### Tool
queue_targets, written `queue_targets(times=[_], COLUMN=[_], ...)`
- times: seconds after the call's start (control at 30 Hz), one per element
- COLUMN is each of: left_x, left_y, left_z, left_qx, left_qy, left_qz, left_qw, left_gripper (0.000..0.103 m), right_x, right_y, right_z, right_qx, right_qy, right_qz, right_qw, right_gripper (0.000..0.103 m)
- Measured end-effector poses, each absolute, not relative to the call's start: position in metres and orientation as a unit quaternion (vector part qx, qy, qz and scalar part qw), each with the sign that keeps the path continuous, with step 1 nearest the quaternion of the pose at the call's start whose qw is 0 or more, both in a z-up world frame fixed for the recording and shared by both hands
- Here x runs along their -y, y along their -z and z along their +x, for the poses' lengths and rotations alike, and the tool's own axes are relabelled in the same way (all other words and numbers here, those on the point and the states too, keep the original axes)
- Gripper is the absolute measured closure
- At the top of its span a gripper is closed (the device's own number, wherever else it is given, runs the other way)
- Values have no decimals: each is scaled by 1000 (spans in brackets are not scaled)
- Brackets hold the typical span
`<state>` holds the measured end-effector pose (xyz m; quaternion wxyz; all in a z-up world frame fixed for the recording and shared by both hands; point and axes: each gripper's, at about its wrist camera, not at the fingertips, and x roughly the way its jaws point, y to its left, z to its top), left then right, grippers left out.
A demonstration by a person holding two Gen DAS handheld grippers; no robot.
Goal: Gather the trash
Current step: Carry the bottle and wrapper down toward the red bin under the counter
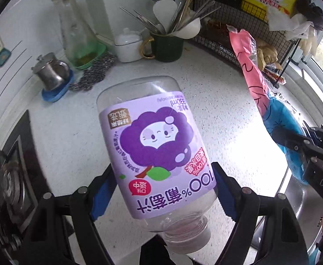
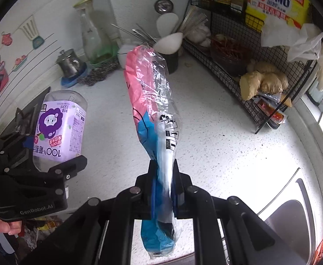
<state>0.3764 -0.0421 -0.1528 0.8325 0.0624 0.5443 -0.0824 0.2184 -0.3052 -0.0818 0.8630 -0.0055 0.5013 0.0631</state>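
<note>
Clearing trash off a speckled tabletop (image 2: 238,137): left gripper (image 1: 161,190) clamping an empty juice bottle (image 1: 152,141) upside down, right gripper (image 2: 163,185) pinching a crumpled wrapper (image 2: 150,92), both lifted clear, probably for binning.

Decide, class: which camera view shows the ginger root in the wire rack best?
The right wrist view. There the ginger root lies in plain sight in the wire rack. In the left wrist view the pink and blue wrapper covers part of it, leaving only a small, dim piece.
</note>
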Motion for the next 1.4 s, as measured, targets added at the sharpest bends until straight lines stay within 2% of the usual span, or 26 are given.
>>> queue_targets(times=[0.27, 0.87, 1.17, 1.4], left_x=[10, -90, -131, -146], left_y=[132, 114, 124, 159], left_z=[320, 200, 138, 95], left_qx=[-535, -530, -544, -569], left_qy=[71, 57, 63, 74], left_qz=[58, 63, 61, 55], left_qw=[840, 844, 835, 817], left_gripper=[23, 23, 23, 23], right_x=[273, 163, 117, 96], right_y=[65, 70, 92, 131], right_z=[188, 125, 82, 54], right_qx=[-491, -484, -499, -522], right_qy=[-91, -112, -114, -108], right_qz=[-29, -46, -40, -41], right_qw=[866, 867, 858, 845], right_gripper=[93, 93, 93, 93])
